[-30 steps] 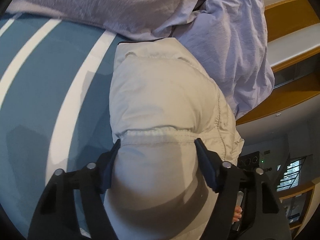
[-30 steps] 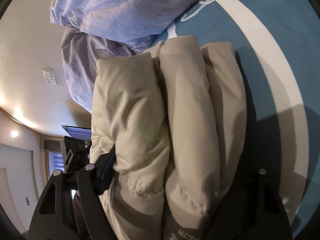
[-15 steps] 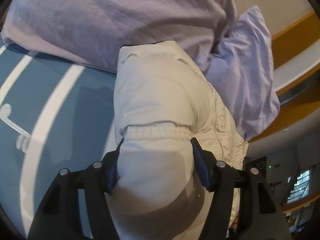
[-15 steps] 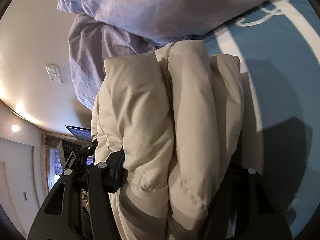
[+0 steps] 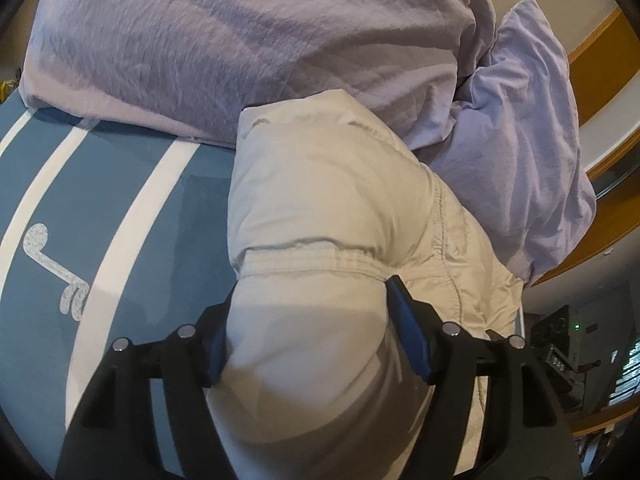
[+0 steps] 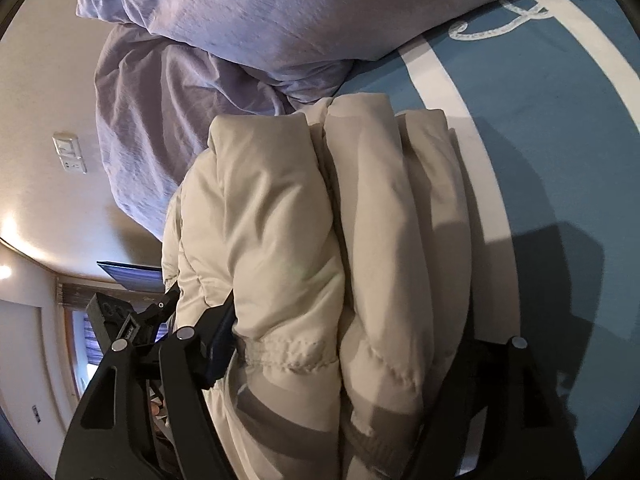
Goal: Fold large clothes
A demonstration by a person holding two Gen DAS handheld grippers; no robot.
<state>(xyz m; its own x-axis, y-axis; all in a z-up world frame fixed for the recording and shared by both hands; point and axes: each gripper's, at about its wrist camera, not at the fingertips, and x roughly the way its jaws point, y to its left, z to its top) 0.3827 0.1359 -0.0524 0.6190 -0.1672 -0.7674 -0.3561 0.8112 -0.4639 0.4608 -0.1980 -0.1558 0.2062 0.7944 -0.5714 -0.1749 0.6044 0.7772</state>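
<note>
A folded cream puffer jacket (image 5: 328, 208) lies on the teal bedspread (image 5: 80, 200), its far end against a lavender duvet (image 5: 260, 40). My left gripper (image 5: 310, 332) straddles the near end just behind an elastic cuff seam. The jaws are opening, with the padded cloth filling the gap and touching both blue pads (image 5: 404, 320). In the right wrist view the jacket (image 6: 280, 220) shows as thick stacked folds. My right gripper (image 6: 348, 344) holds them; its jaws are opening too. The left pad (image 6: 218, 340) presses the fabric, and the right finger is hidden behind the folds.
The lavender duvet (image 6: 280, 20) and a matching pillow (image 5: 520, 140) pile up right behind the jacket. The bedspread (image 6: 540, 100) has white stripes and runs off to the side. A wooden headboard ledge (image 5: 600, 60) and a wall switch (image 6: 70, 156) lie beyond.
Both grippers carried the jacket forward until it met the duvet, then stopped. Both pairs of jaws squeezed narrower half a second ago and now stand wider again.
</note>
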